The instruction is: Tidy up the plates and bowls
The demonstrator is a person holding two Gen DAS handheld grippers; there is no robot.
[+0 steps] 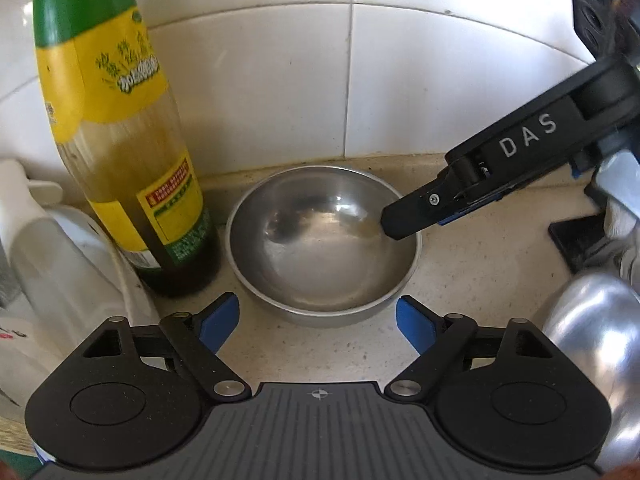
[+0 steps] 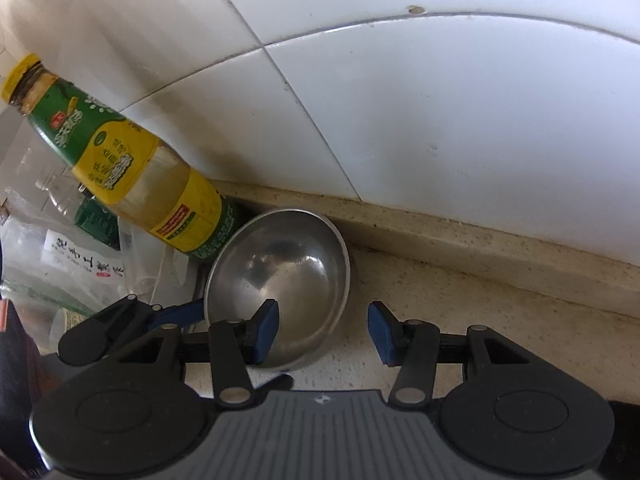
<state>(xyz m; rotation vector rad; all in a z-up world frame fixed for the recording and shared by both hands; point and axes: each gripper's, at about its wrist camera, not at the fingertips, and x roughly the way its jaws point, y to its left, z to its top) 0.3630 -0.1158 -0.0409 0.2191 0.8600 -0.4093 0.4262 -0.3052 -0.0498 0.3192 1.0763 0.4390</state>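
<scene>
**A:** Two grippers on one target. Your right gripper [image 2: 323, 330] has its jaws apart, straddling the near-right rim of the steel bowl [image 2: 280, 276]: left pad inside the bowl, right pad outside over the counter [image 2: 480, 300]. Pads not visibly pressing on the wall, so nothing gripped yet.

**B:** Left?

**A:** Left gripper [image 1: 318, 318] open wide, empty, pads either side of the bowl's near edge at 6 o'clock. Probably there to steady it.

**B:** Bowl position?

**A:** Upright on the counter in the back corner, tiled wall [image 1: 280, 80] at 12 o'clock, oil bottle [image 1: 132, 140] touching or just beside it at 9 o'clock.

**B:** Hence the rim pinch.

**A:** Likely. You have no side access on the left; the right rim is the free edge. Watch the bottle when you lift.
</scene>
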